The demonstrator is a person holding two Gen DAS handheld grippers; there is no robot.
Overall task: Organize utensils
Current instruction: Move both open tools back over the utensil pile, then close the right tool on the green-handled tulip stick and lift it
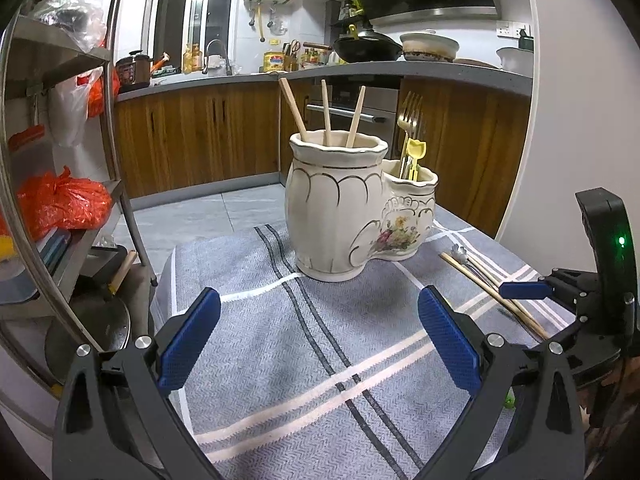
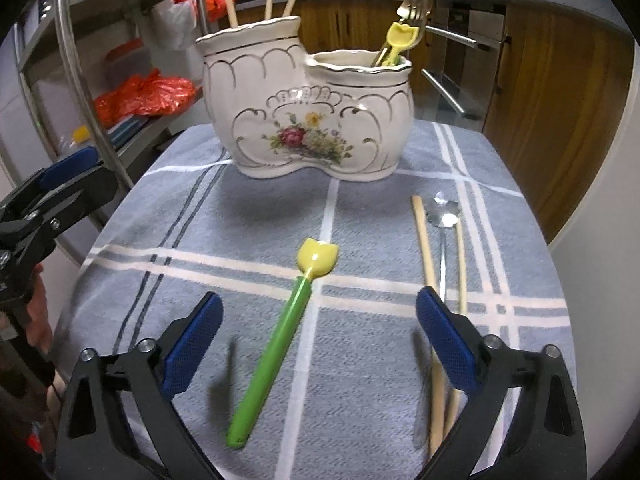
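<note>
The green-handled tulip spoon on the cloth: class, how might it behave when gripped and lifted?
The spoon looks like plastic, so it is probably light and stiff. Its round, smooth handle may roll or slip between the right gripper pads. The woven cloth should limit rolling.

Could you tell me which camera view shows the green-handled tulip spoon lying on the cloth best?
The right wrist view: the tulip spoon lies whole on the cloth between the open right hand-held gripper fingers. The left wrist view does not show it clearly.
</note>
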